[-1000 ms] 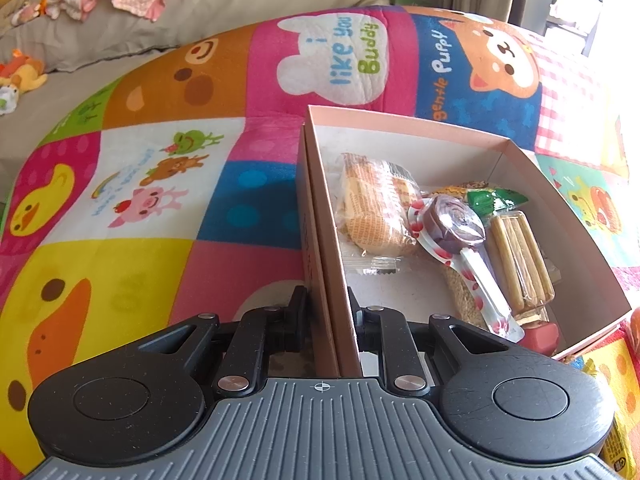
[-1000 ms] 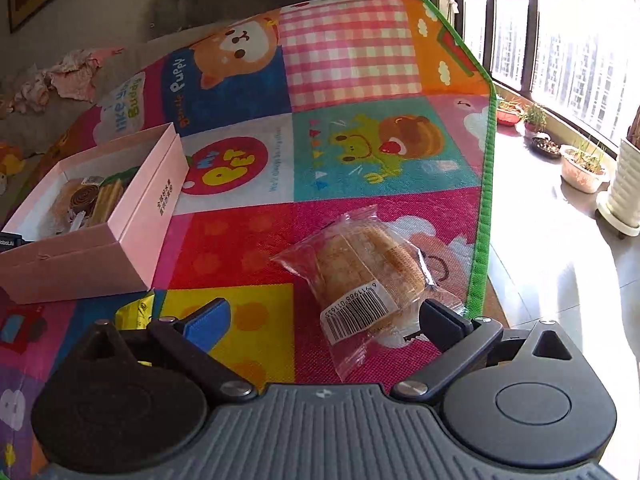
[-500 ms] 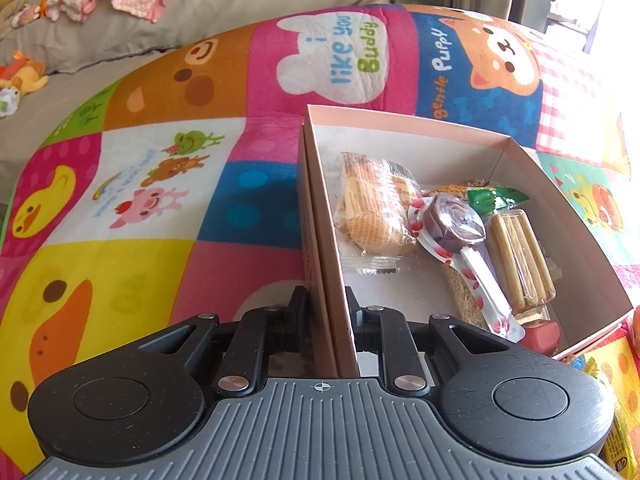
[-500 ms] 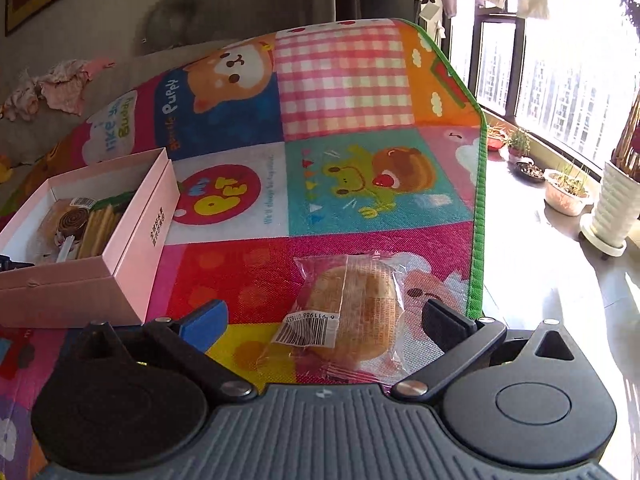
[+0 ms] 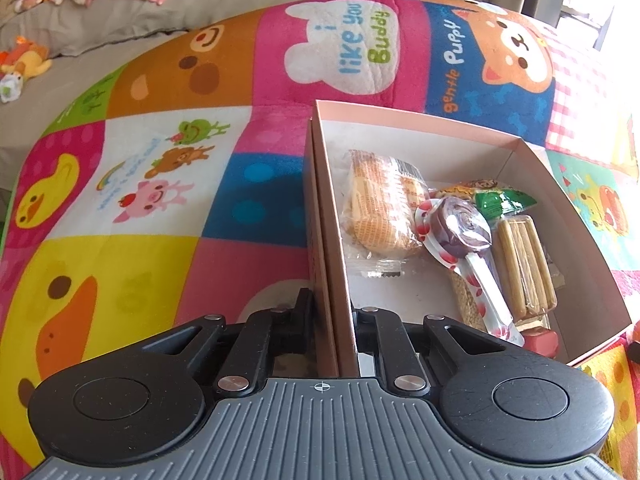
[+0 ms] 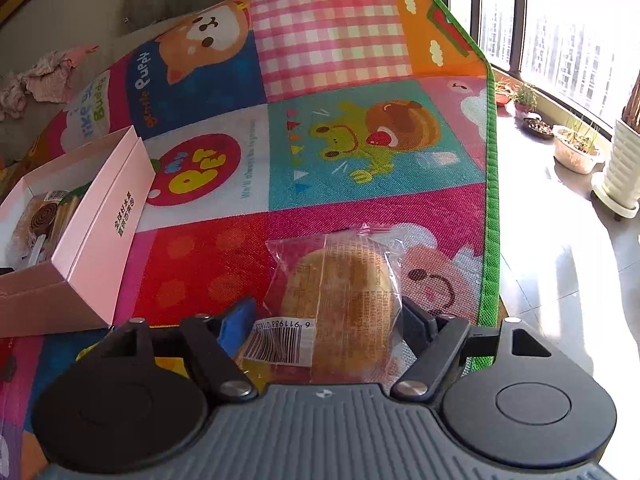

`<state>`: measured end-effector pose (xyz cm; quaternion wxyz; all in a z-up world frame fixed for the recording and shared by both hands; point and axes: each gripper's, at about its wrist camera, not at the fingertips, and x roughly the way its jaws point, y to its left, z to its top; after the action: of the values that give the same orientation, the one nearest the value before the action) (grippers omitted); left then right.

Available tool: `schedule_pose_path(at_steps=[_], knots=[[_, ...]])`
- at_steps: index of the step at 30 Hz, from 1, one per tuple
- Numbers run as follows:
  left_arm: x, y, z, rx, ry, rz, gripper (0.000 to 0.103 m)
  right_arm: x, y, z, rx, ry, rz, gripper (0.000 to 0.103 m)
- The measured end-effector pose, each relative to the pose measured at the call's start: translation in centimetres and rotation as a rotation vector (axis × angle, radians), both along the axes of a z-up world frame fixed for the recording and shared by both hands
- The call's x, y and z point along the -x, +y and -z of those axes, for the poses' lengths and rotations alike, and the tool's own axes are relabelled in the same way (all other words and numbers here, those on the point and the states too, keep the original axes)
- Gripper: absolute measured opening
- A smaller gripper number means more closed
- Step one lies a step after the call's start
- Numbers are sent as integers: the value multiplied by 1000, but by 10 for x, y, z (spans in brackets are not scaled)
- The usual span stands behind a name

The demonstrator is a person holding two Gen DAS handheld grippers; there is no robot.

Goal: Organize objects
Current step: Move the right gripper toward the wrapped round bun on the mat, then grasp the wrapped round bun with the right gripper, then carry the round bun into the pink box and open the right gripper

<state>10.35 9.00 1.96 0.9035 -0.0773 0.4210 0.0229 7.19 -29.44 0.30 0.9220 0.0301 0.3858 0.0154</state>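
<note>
Left tool (image 5: 334, 312) clamped on pink box (image 5: 328, 240) wall; right tool (image 6: 328, 316) closing around wrapped bun (image 6: 340, 292).

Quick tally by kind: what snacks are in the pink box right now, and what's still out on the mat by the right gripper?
In the pink box:
Wrapped bread or cake: 1
Lollipop: 1
Biscuit-stick pack: 1
Green packet: 1
Others, partly hidden, kind unclear: at least 3

On the mat:
Wrapped bun, between the closing right gripper: 1

Total: at least 8
</note>
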Motion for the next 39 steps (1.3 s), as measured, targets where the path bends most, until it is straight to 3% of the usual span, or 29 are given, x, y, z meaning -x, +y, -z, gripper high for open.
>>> schedule_pose_path(at_steps=[8, 17, 22, 27, 33, 39], knots=[[1, -2, -1, -19, -5, 13, 14, 48, 10, -27, 13, 24, -111, 68], [-3, 1, -2, 0, 21, 17, 15, 95, 71, -61, -107, 108, -430, 68], [-2, 1, -1, 2, 13, 21, 15, 104, 111, -73, -118, 78, -569, 68], [-1, 2, 0, 12, 8, 15, 15, 88, 136, -92, -128, -9, -594, 68], [-1, 2, 0, 13, 6, 20, 15, 33, 167, -108, -118, -119, -558, 68], [0, 4, 1, 27, 0, 28, 17, -31, 201, -92, -51, -98, -514, 68]])
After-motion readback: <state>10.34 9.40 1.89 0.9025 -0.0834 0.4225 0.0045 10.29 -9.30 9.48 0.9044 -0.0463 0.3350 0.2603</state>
